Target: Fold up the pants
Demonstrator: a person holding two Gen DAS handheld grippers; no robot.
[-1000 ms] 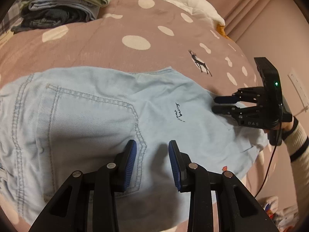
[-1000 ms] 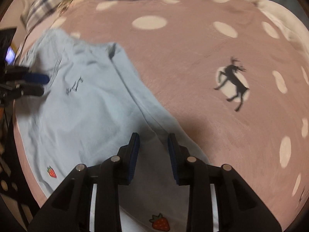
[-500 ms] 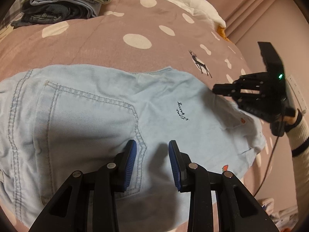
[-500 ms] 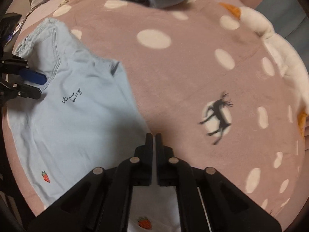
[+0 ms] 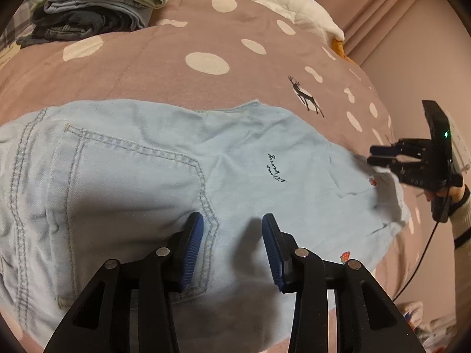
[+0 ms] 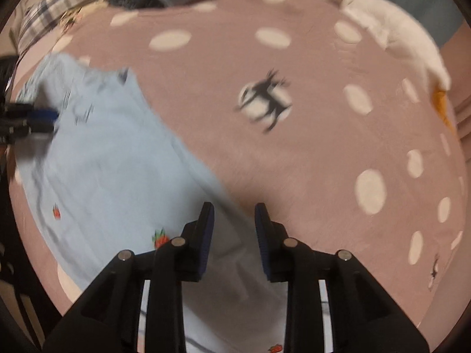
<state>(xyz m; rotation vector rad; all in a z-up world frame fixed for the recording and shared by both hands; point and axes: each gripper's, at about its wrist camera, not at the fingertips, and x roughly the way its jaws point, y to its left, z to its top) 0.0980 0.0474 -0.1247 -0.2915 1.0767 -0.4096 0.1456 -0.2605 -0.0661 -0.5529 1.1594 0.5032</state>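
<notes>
Light blue denim pants [image 5: 164, 176] lie spread on the pink spotted bedcover [image 5: 176, 47], back pocket up, with small black script and strawberry prints. My left gripper [image 5: 232, 244] is open, hovering just over the pants beside the back pocket. My right gripper [image 6: 234, 229] is open over the far edge of the pants [image 6: 112, 170]; the fabric lies under and between its jaws. In the left wrist view the right gripper [image 5: 379, 158] sits at the raised right end of the pants. The right wrist view is blurred.
A stack of folded clothes [image 5: 94, 6] sits at the far left of the bed. A white plush toy [image 5: 282, 3] lies along the far edge. A pink wall [image 5: 412, 58] stands to the right. A plaid cloth [image 6: 50, 6] lies at the far left.
My right gripper shut on the pants' edge half a second ago and has now opened again, shifting along the edge. My left gripper stayed open and nearly still.
</notes>
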